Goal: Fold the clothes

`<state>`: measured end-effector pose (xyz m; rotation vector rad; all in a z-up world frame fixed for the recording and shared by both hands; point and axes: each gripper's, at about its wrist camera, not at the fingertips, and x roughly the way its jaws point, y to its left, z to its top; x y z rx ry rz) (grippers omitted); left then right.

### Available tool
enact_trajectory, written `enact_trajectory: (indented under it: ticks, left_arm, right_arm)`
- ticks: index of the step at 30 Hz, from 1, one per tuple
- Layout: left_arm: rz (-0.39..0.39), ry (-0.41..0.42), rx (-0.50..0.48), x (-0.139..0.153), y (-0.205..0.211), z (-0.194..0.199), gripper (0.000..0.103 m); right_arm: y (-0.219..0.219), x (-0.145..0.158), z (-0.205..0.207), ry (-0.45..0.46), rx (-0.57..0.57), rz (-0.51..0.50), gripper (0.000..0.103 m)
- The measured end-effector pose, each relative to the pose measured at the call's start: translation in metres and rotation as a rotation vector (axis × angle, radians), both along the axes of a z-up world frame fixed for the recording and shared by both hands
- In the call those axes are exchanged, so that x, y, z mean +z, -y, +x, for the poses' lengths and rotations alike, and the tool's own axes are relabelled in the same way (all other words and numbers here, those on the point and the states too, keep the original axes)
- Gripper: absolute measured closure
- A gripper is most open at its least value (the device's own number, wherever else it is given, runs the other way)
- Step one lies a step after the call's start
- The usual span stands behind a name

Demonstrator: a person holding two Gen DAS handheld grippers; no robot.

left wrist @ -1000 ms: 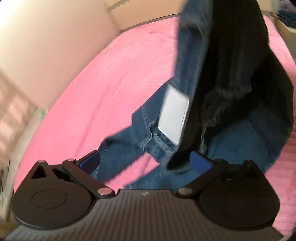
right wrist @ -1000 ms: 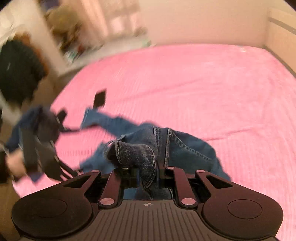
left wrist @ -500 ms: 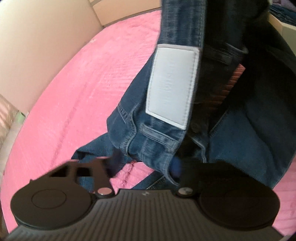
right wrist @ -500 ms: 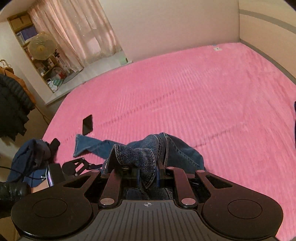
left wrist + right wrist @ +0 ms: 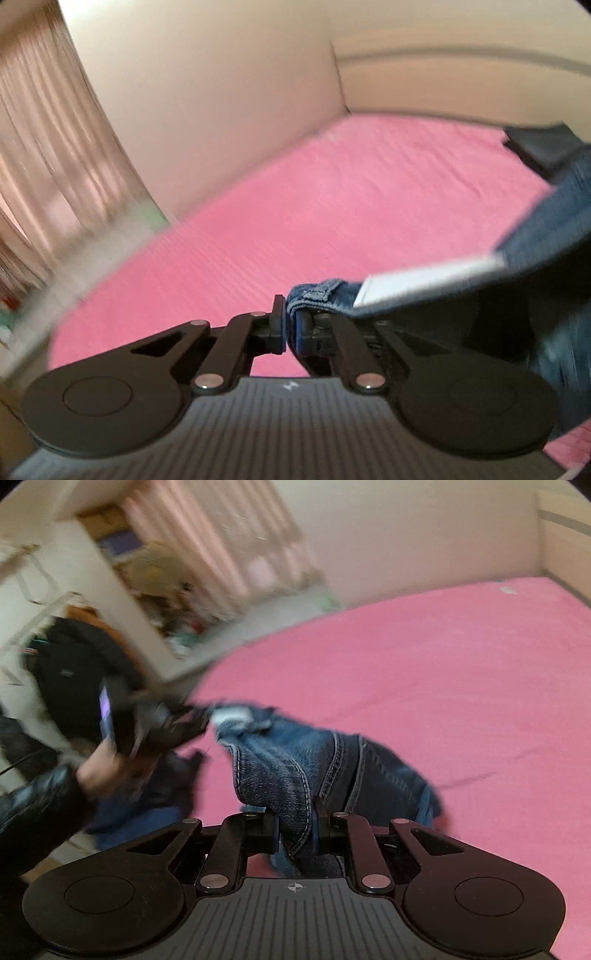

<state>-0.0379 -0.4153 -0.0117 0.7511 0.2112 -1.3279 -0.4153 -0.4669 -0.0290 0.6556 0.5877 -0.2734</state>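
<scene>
A pair of blue jeans (image 5: 295,760) hangs above the pink bed (image 5: 443,686), held at two places along the waistband. In the left wrist view my left gripper (image 5: 291,325) is shut on the waistband edge (image 5: 314,295), beside the white waist patch (image 5: 424,280), and the denim runs off to the right. My right gripper (image 5: 295,830) is shut on a thick fold of the jeans. In the right wrist view my left gripper (image 5: 195,716) shows blurred at the left, held by a hand (image 5: 103,771) in a black sleeve.
The pink bed (image 5: 332,206) fills the middle of both views, with beige walls behind. Curtains (image 5: 48,155) hang at the left. A shelf unit (image 5: 155,602) and a dark coat (image 5: 74,672) stand left of the bed.
My left gripper went from open to shut on the waistband and rose sharply with it. My right gripper lifted a little with its fold, and the jeans now hang stretched between the two.
</scene>
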Motion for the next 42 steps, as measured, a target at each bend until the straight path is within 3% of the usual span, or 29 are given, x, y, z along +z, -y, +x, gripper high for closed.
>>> enact_trajectory:
  ticks: [2, 6, 9, 12, 16, 21, 24, 31, 33, 34, 35, 36, 37, 38, 39, 42]
  left_arm:
    - [-0.040, 0.052, -0.021, 0.054, -0.001, 0.002, 0.099]
    - [-0.094, 0.131, -0.110, 0.133, 0.025, -0.036, 0.099]
    - [-0.088, 0.140, -0.196, 0.160, 0.056, -0.086, 0.099]
    - [-0.038, 0.136, -0.291, 0.151, 0.114, -0.148, 0.099]
    - [0.100, 0.090, -0.395, 0.086, 0.207, -0.250, 0.099]
    - [0.311, 0.061, -0.470, -0.040, 0.331, -0.381, 0.099]
    - [0.414, 0.067, -0.500, -0.110, 0.385, -0.433, 0.099]
    - [0.551, 0.021, -0.536, -0.197, 0.492, -0.525, 0.098]
    - [0.594, -0.043, -0.537, -0.220, 0.513, -0.536, 0.088]
    - [0.600, -0.110, -0.531, -0.223, 0.519, -0.534, 0.080]
    - [0.597, -0.172, -0.525, -0.223, 0.521, -0.530, 0.065]
    - [0.592, -0.229, -0.520, -0.221, 0.523, -0.525, 0.063]
    - [0.574, -0.269, -0.513, -0.217, 0.520, -0.514, 0.063]
    - [0.551, -0.302, -0.505, -0.211, 0.516, -0.501, 0.058]
    - [0.527, -0.334, -0.497, -0.206, 0.512, -0.488, 0.053]
    - [0.511, -0.409, -0.395, -0.200, 0.491, -0.432, 0.051]
  right_arm:
    - [-0.019, 0.013, 0.004, 0.085, -0.007, 0.035, 0.089]
    - [-0.028, 0.035, -0.023, 0.275, -0.135, 0.109, 0.089]
    - [-0.017, 0.043, -0.062, 0.360, -0.241, 0.130, 0.090]
    - [0.012, 0.028, -0.120, 0.398, -0.393, 0.158, 0.090]
    - [0.066, -0.023, -0.208, 0.373, -0.604, 0.225, 0.090]
    - [0.159, -0.122, -0.317, 0.259, -0.808, 0.352, 0.090]
    - [0.213, -0.176, -0.377, 0.234, -0.907, 0.423, 0.090]
    - [0.296, -0.259, -0.458, 0.176, -1.049, 0.489, 0.089]
    - [0.309, -0.287, -0.466, 0.137, -1.059, 0.506, 0.089]
    - [0.316, -0.299, -0.468, 0.114, -1.060, 0.519, 0.089]
    - [0.312, -0.310, -0.466, 0.084, -1.066, 0.526, 0.089]
    - [0.316, -0.314, -0.464, 0.024, -1.080, 0.501, 0.086]
    - [0.320, -0.317, -0.461, -0.036, -1.093, 0.476, 0.069]
    - [0.323, -0.320, -0.459, -0.093, -1.103, 0.446, 0.063]
    - [0.322, -0.312, -0.455, -0.127, -1.101, 0.381, 0.051]
    - [0.316, -0.283, -0.428, -0.195, -1.018, 0.196, 0.047]
